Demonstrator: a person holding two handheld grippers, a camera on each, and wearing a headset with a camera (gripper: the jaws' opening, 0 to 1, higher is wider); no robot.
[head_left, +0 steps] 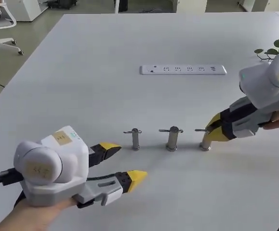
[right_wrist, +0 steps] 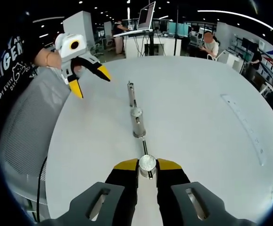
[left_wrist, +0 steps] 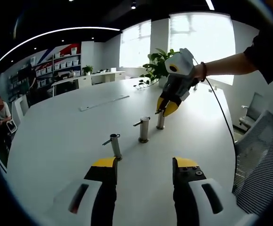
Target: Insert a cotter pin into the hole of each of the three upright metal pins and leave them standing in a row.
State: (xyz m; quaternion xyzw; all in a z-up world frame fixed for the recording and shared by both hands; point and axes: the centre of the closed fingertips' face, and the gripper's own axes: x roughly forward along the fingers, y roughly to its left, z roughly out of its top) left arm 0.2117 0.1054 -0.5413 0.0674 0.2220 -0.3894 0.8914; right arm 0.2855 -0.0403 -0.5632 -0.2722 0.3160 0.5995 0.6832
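Near table (head_left: 81,72) edge, left hand-held gripper (head_left: 126,161) gapes empty; right hand-held gripper (head_left: 210,131) clamps end pin (head_left: 205,145).

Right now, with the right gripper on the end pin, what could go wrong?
1. The right gripper seems clamped on the right pin; a sideways pull on release could tip it into the middle pin beside it.
2. Its cotter pin sticks out by the jaws and may get knocked out.
3. The left gripper, open, hovers near the left pin; a drift forward could topple it.
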